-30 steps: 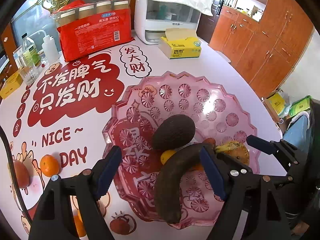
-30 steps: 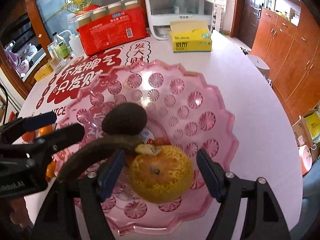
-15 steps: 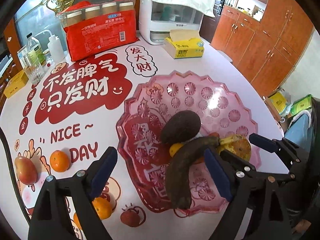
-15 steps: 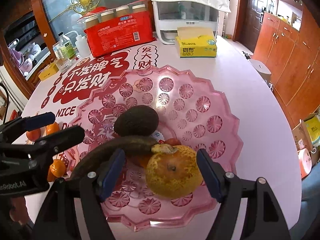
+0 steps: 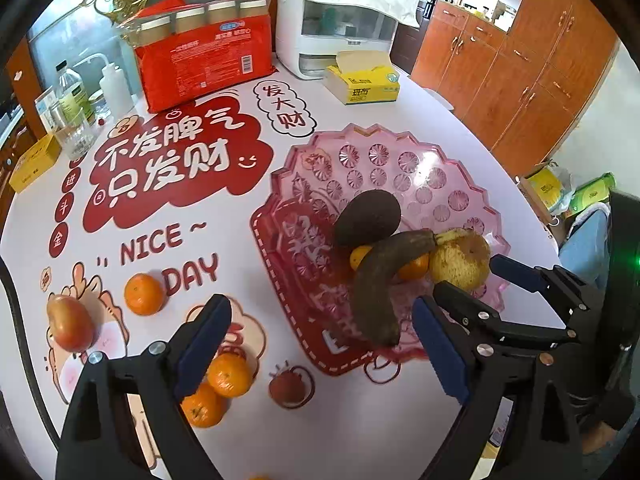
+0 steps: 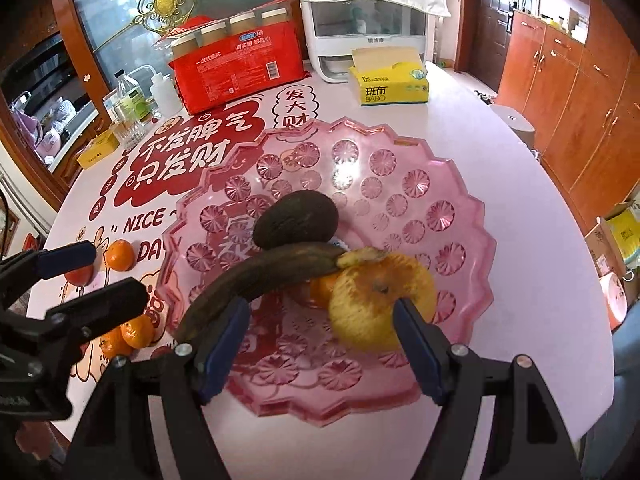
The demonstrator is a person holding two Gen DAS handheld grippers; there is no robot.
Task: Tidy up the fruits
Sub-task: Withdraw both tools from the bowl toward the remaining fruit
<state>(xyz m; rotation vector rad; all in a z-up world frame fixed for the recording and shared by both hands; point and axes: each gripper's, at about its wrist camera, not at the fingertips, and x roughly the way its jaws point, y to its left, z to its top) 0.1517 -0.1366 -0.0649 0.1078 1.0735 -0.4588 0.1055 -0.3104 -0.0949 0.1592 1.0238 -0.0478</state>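
While opening, left gripper (image 5: 320, 344) poised over the white printed tabletop (image 5: 224, 264) just off the near-left rim of the scalloped pink translucent plastic dish (image 5: 420, 168), blue-padded fingers (image 5: 204, 336) wide apart with nothing between them. Right gripper (image 6: 320, 344) above the near rim of the pink dish, fingers spread and clamped on nothing; far pad overlapping the large rough-skinned yellow citrus (image 6: 372, 304) in the right wrist view, contact not discernible.

Contents of the pink dish, all in its near half: dark brown oval avocado (image 5: 368, 218); overripe brown-black curved banana (image 5: 380, 280) just in front of the avocado, stem end against the yellow citrus (image 5: 460, 258); small orange mandarins (image 5: 414, 266) partly hidden beneath the banana.

Left of the pink dish, on the tabletop: single orange mandarin (image 5: 144, 294); red-and-yellow apple-like fruit (image 5: 70, 328) farther left; two touching mandarins (image 5: 216, 388) near the left gripper's finger.

Beyond the pink dish: red pack of paper cups (image 5: 200, 60), yellow tissue box (image 5: 362, 86), white lidded appliance (image 5: 344, 36).
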